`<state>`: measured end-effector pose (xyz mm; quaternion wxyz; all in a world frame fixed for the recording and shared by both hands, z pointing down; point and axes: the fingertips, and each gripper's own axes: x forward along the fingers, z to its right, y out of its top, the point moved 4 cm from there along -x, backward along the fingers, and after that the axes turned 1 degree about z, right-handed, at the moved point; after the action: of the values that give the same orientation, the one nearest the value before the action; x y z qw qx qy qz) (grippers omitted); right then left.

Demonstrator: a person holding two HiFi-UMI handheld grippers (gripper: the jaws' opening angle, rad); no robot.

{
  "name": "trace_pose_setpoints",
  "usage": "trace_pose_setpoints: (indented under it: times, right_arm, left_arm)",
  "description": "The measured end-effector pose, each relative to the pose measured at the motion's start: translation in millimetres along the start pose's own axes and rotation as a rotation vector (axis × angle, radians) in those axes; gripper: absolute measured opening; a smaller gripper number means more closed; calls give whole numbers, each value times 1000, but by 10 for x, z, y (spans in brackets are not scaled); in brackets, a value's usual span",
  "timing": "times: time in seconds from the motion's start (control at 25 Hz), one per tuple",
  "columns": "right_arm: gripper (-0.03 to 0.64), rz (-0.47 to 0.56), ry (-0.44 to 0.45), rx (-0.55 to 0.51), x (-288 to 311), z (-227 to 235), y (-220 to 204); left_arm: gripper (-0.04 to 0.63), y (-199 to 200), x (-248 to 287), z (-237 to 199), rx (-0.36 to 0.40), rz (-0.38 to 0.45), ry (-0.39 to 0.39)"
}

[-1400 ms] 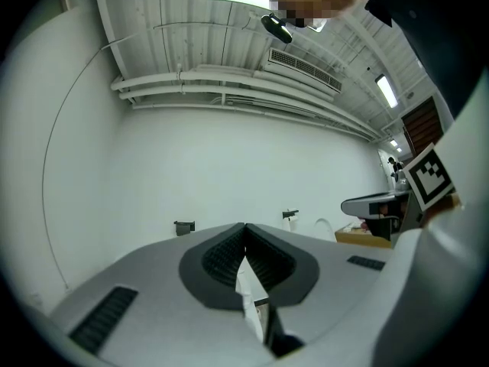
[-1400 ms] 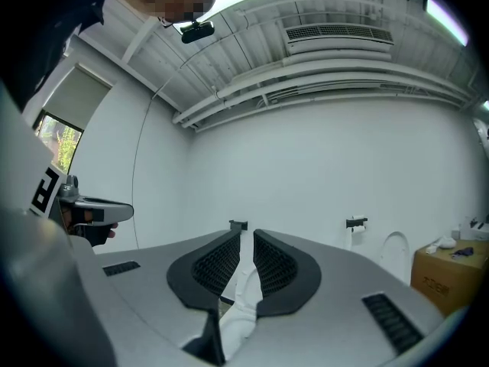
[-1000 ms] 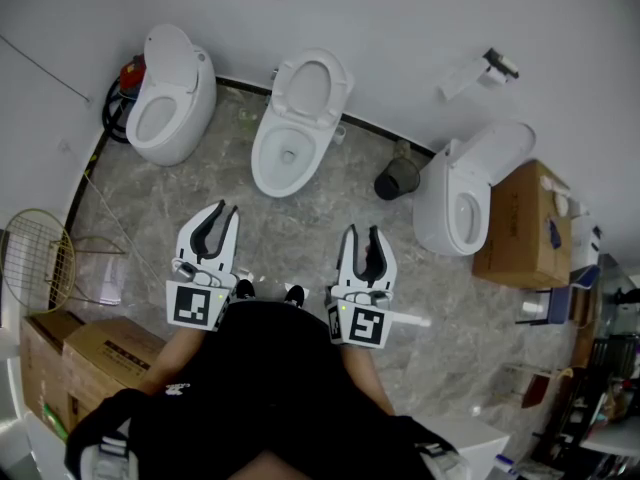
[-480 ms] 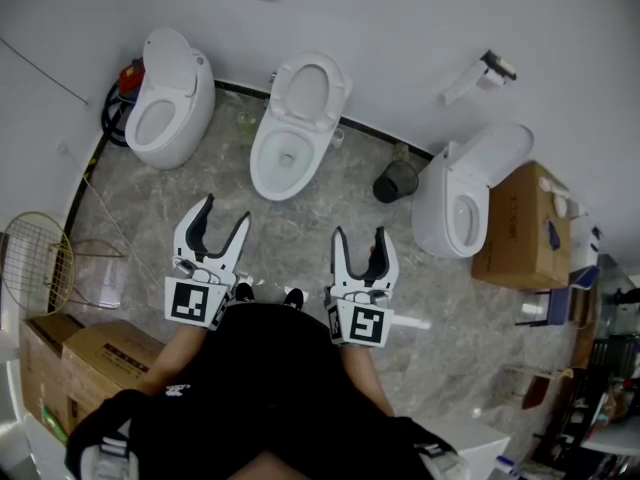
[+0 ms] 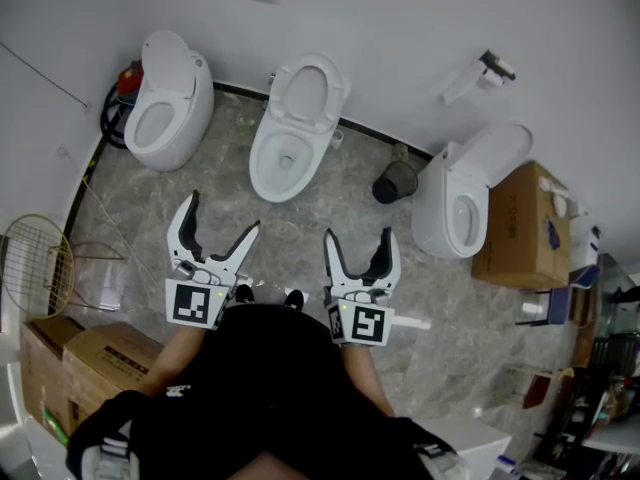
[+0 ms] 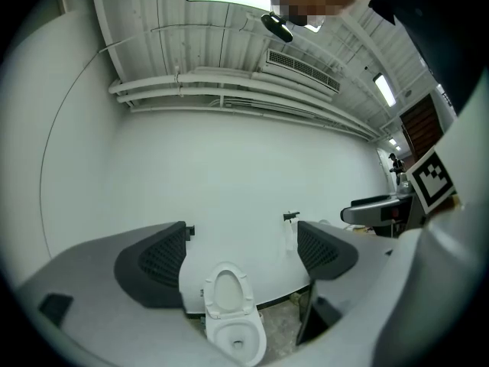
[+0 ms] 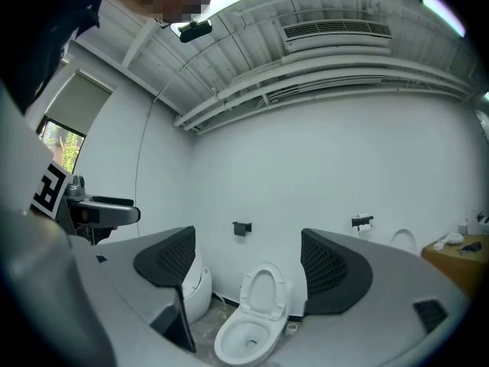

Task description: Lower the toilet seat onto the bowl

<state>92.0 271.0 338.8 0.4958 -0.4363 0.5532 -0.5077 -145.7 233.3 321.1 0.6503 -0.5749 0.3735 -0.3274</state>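
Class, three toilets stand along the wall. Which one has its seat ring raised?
The middle toilet: its oval seat ring stands upright against the wall, with the hole showing. The left toilet and right toilet show no such ring standing up.

Three toilets stand ahead of the two grippers: the left toilet beyond the left gripper, the middle toilet ahead between both, and the right toilet out past the right gripper. Three cardboard boxes show: the first box and second box behind the left gripper, and the third box well right of the right gripper. There is also one bin, one paper holder and one racket.
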Motion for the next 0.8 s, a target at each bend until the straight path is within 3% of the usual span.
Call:
trace_pose_setpoints:
  times: [0.28, 0.48, 0.8]
  right_arm:
    - [472, -34, 3, -11, 36, 44, -62]
    - [506, -30, 23, -14, 56, 2, -60]
    - [506, -20, -2, -20, 10, -37, -6]
  left_arm:
    - [571, 26, 32, -15, 16, 24, -7]
    - [583, 38, 30, -57, 24, 34, 1]
    - [583, 42, -16, -180, 6, 32, 10]
